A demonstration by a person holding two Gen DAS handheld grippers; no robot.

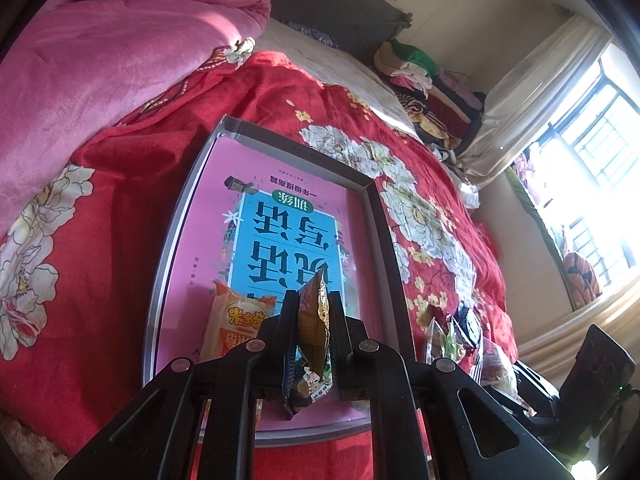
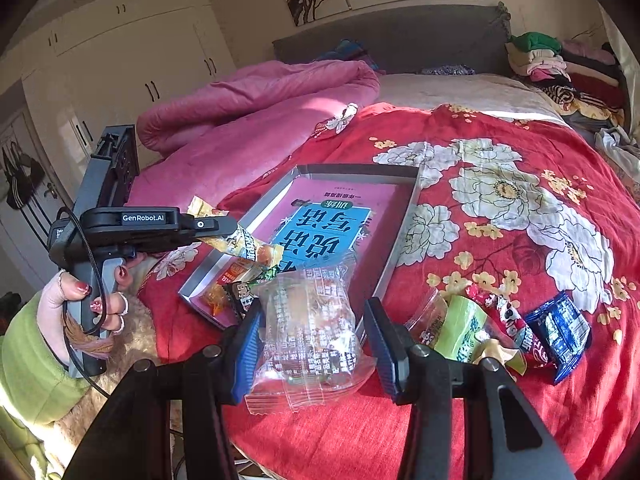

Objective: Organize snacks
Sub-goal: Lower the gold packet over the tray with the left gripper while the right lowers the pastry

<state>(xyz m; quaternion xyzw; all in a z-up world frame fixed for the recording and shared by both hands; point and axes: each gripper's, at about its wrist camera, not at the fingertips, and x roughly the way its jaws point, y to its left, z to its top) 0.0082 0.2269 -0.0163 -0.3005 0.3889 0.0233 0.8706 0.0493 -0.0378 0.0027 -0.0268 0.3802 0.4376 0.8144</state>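
Note:
A shallow grey box (image 1: 172, 240) with a pink book (image 1: 280, 236) inside lies on the red floral quilt; it also shows in the right wrist view (image 2: 404, 224). My left gripper (image 1: 314, 320) is shut on a brown and gold snack packet (image 1: 314, 332), held over the box's near end; the right wrist view shows it too (image 2: 240, 240). An orange snack packet (image 1: 236, 320) lies in the box. My right gripper (image 2: 316, 336) is open around a clear plastic snack packet (image 2: 312, 328) on the quilt. Several loose snacks (image 2: 500, 328) lie to its right.
A pink duvet (image 2: 248, 120) is bunched at the bed's far left. Folded clothes (image 2: 560, 68) are piled at the headboard's right. A window (image 1: 592, 168) is to the right of the bed. Wardrobes (image 2: 120, 48) stand at the left.

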